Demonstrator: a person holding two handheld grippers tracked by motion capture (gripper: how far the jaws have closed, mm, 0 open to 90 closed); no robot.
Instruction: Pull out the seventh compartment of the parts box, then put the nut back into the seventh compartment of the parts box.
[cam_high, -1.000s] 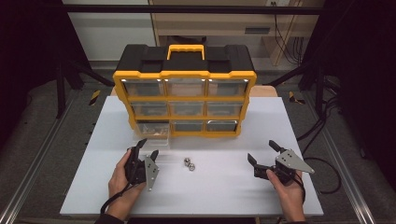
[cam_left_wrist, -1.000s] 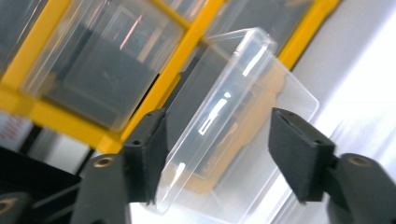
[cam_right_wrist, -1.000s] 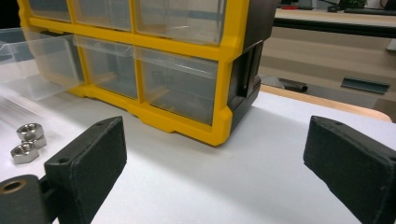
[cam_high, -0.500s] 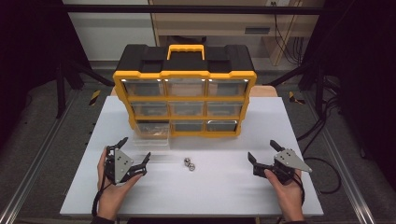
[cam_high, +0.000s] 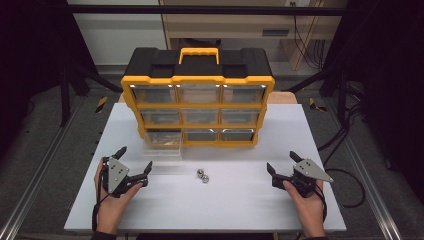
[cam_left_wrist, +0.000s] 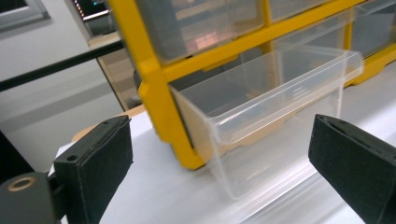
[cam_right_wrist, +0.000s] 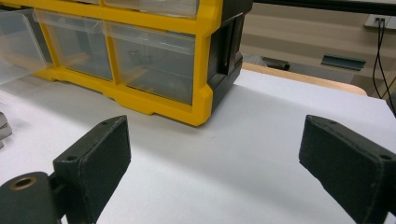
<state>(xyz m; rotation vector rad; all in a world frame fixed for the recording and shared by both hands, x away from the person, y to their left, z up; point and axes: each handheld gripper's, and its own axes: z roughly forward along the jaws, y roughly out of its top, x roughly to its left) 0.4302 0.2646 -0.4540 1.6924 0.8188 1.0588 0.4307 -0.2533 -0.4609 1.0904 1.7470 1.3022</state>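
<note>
High view — nuts (cam_high: 202, 175) right of left hand-held gripper (cam_high: 134, 162)

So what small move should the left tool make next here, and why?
Probably reach the left tool toward the two metal nuts on the table and close on one. Its jaws stand open and empty, the bottom-left drawer is pulled out, and the nuts lie loose in front of it.

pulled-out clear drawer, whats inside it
The pulled-out clear drawer looks empty through its clear walls; its rear end is hidden inside the yellow organizer. Two metal nuts lie on the table outside.
</note>
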